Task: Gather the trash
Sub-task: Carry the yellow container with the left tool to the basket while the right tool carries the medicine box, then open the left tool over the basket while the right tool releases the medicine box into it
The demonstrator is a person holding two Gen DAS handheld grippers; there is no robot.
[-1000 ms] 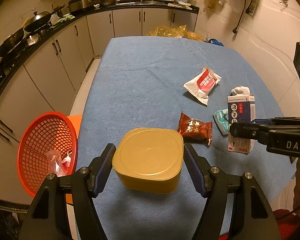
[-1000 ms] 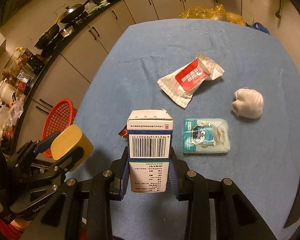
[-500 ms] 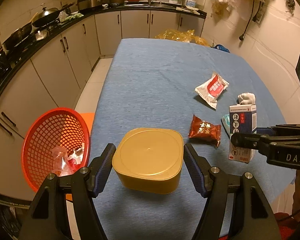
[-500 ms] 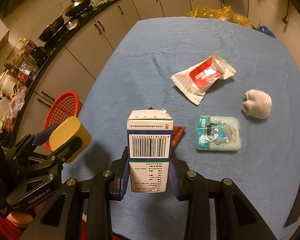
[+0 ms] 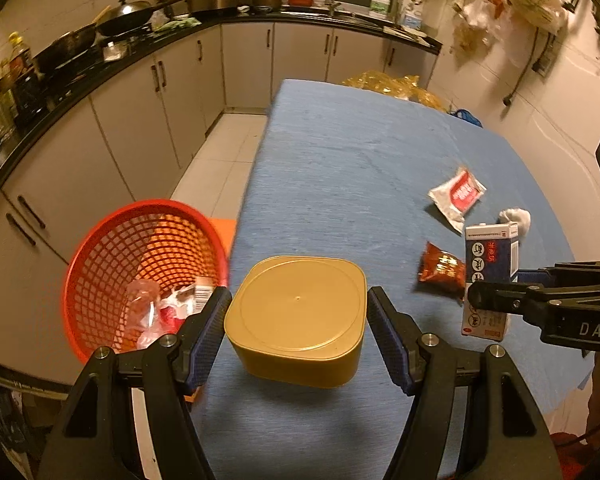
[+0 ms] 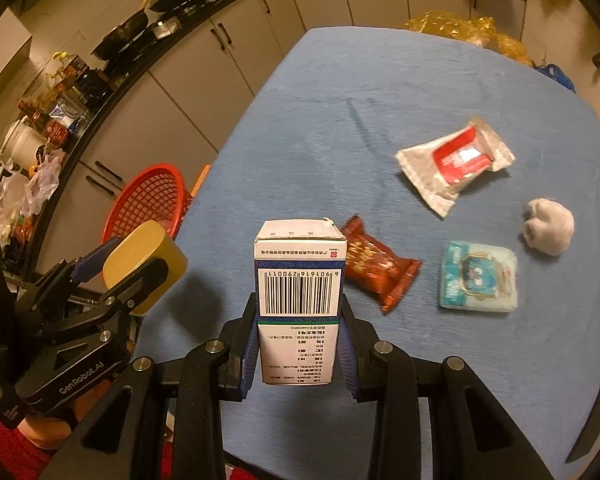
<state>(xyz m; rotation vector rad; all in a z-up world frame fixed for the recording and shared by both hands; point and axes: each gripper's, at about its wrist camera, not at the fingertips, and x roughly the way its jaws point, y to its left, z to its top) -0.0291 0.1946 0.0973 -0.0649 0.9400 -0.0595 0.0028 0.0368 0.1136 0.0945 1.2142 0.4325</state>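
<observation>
My left gripper has its jaws clamped on the yellow tub, held above the desk edge just beside the red basket. My right gripper grips the upright carton in narrow jaws, above the desk, farther from the basket than the tub.

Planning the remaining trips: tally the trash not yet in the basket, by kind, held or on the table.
Boxes and tubs, held: 2, yellow tub, carton
Wrappers: 2, white-red, dark red
Tissue pack: 1
Crumpled wad: 1
Total: 6
</observation>
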